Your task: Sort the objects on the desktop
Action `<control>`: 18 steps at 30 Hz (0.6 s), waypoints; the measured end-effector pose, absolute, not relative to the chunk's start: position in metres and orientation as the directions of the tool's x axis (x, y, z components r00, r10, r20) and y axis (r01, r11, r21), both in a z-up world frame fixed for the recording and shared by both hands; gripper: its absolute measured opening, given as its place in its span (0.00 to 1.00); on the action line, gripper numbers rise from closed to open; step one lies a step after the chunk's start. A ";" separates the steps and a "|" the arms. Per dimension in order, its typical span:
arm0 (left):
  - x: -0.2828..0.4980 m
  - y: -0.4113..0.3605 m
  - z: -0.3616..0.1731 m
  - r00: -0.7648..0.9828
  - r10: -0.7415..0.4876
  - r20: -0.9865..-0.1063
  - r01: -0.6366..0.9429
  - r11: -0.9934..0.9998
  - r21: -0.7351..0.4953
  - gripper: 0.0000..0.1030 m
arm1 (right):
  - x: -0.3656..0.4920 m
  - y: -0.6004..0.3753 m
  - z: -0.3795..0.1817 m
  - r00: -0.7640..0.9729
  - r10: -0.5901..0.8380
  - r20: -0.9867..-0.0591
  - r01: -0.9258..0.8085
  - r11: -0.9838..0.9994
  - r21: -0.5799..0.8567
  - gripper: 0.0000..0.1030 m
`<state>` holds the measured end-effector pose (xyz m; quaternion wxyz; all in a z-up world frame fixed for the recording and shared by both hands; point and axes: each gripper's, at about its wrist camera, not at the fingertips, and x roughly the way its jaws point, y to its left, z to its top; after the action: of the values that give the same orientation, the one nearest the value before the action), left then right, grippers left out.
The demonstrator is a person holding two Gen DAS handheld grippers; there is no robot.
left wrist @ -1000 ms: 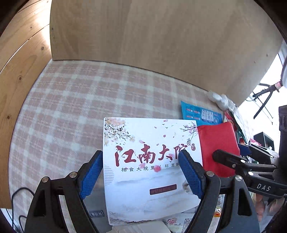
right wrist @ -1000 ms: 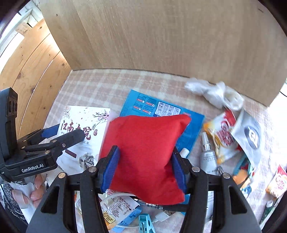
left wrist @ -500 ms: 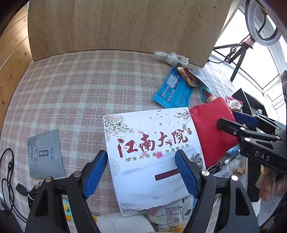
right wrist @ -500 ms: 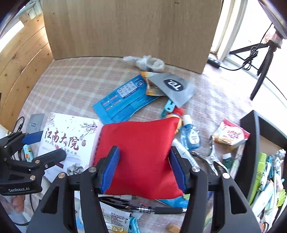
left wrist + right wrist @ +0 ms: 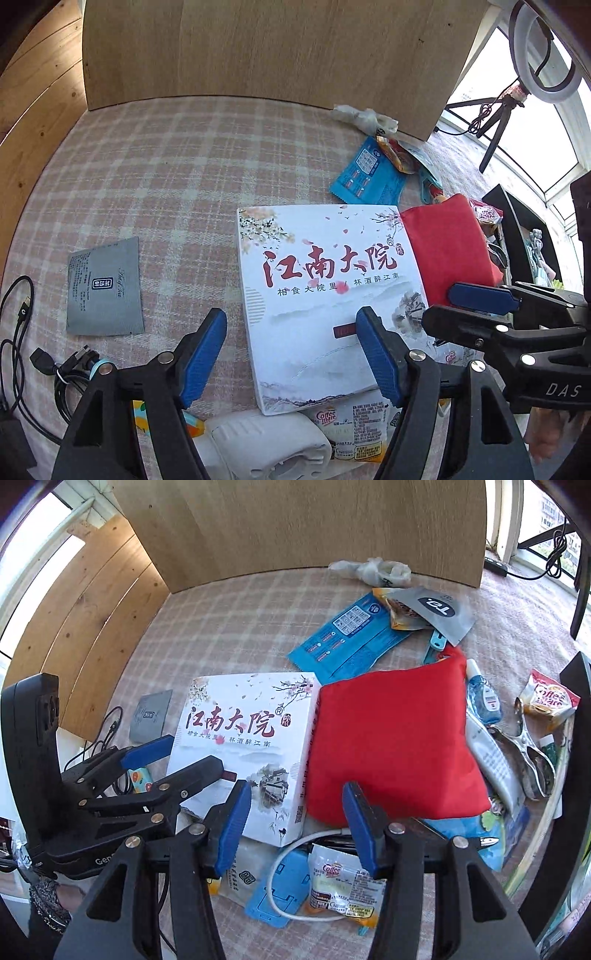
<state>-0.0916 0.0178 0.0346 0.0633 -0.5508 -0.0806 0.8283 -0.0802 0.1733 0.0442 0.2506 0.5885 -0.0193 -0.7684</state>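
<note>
With both grippers, left (image 5: 290, 354) and right (image 5: 293, 821), spread and empty, just narrowing above the box (image 5: 325, 291) and the pouch (image 5: 391, 742) to its right, either could snag near clutter.

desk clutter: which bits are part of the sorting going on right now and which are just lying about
In hand now:
- white printed box, beneath the open left gripper
- red cloth pouch, beneath the open right gripper

Lying about:
- blue packet
- grey sachet
- crumpled plastic bag
- metal clip
</note>
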 end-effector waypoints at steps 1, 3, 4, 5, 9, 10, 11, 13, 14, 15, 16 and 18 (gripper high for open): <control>-0.092 0.016 0.034 -0.385 0.195 -0.902 -0.015 -0.979 -0.205 0.69 | -0.081 0.171 0.043 -0.176 -0.414 -0.893 0.363 -0.870 0.332 0.49; -0.094 0.012 0.034 -0.390 0.186 -0.902 -0.002 -0.980 -0.201 0.69 | -0.086 0.165 0.039 -0.155 -0.436 -0.886 0.358 -0.861 0.361 0.49; -0.096 0.008 0.034 -0.393 0.177 -0.902 0.008 -0.981 -0.196 0.68 | -0.088 0.161 0.037 -0.144 -0.445 -0.884 0.356 -0.857 0.373 0.49; -0.098 0.003 0.034 -0.397 0.169 -0.902 0.023 -0.981 -0.194 0.69 | -0.091 0.157 0.034 -0.133 -0.453 -0.881 0.354 -0.852 0.385 0.49; -0.108 -0.019 0.031 -0.378 0.222 -0.899 0.066 -0.962 -0.265 0.67 | -0.107 0.148 0.019 -0.095 -0.471 -0.877 0.309 -0.852 0.423 0.47; -0.108 -0.020 0.031 -0.376 0.229 -0.898 0.065 -0.960 -0.273 0.64 | -0.108 0.145 0.019 -0.094 -0.476 -0.874 0.311 -0.848 0.429 0.46; -0.107 -0.021 0.031 -0.375 0.241 -0.895 0.063 -0.957 -0.284 0.59 | -0.109 0.142 0.019 -0.094 -0.474 -0.875 0.316 -0.848 0.426 0.45; -0.106 -0.020 0.033 -0.366 0.266 -0.892 0.052 -0.951 -0.305 0.53 | -0.108 0.139 0.020 -0.089 -0.478 -0.874 0.324 -0.844 0.428 0.42; -0.105 -0.018 0.035 -0.368 0.251 -0.895 0.052 -0.956 -0.290 0.53 | -0.108 0.138 0.021 -0.084 -0.481 -0.873 0.327 -0.841 0.432 0.39; -0.105 -0.016 0.036 -0.369 0.244 -0.897 0.050 -0.958 -0.282 0.53 | -0.108 0.137 0.022 -0.085 -0.479 -0.874 0.331 -0.841 0.428 0.38; -0.104 -0.014 0.038 -0.370 0.242 -0.897 0.049 -0.959 -0.279 0.53 | -0.107 0.137 0.025 -0.089 -0.473 -0.876 0.338 -0.842 0.420 0.36; -0.103 -0.013 0.041 -0.372 0.246 -0.895 0.057 -0.956 -0.286 0.53 | -0.105 0.138 0.030 -0.101 -0.464 -0.880 0.352 -0.844 0.405 0.35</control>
<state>-0.1032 -0.0129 0.0411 0.0576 -0.5573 -0.1359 0.8171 -0.1051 0.1377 0.0296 0.2755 0.6114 -0.0458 -0.7404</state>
